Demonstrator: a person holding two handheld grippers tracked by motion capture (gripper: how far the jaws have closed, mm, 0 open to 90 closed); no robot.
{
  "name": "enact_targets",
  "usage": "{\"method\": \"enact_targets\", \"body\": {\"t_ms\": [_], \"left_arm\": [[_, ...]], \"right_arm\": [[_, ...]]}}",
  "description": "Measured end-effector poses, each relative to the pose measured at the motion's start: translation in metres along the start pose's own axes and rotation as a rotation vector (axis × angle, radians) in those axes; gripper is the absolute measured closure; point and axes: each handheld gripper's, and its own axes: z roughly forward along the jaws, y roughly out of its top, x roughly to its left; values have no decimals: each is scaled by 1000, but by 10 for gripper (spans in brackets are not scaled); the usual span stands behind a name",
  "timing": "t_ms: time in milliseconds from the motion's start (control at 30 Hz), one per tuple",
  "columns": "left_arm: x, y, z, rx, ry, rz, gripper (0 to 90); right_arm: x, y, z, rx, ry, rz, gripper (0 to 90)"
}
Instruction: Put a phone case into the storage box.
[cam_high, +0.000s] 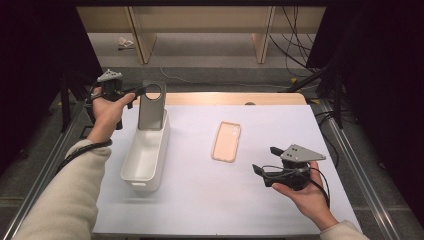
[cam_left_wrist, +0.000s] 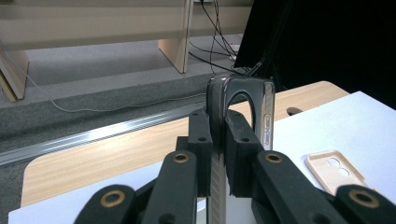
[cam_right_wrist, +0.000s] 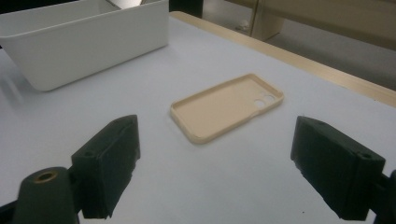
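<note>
The left gripper is squeezed tight on a grey phone case. In the left gripper view you can see its two black jaws pinching the thin edge of the grey phone case, near the end with the big round hole. The case stands up straight, and its bottom end dips into the far end of the white bin. So this case looks almost put away, but it is not let go yet. I cannot tell if its bottom end touches the floor of the bin. The bin sits on the left part of the white table top, and as far as the pictures show there is nothing else inside it. The tan phone case lies flat on the table, open side up, well apart from the bin. Nobody is touching it. The right gripper waits near it, low over the table, and its jaws stand wide apart with nothing between them. In the right gripper view the tan phone case lies just ahead of those open jaws. So I think the job is about half done. The grey case needs to be dropped in, and the tan case is yet to be picked up and put in the bin too.
</note>
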Motion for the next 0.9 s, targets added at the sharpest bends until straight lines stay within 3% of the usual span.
{"method": "enact_targets", "body": {"t_ms": [900], "left_arm": [[7, -19, 14, 41, 14, -17, 818]], "right_arm": [[-1, 0, 0, 2, 3, 3, 166]]}}
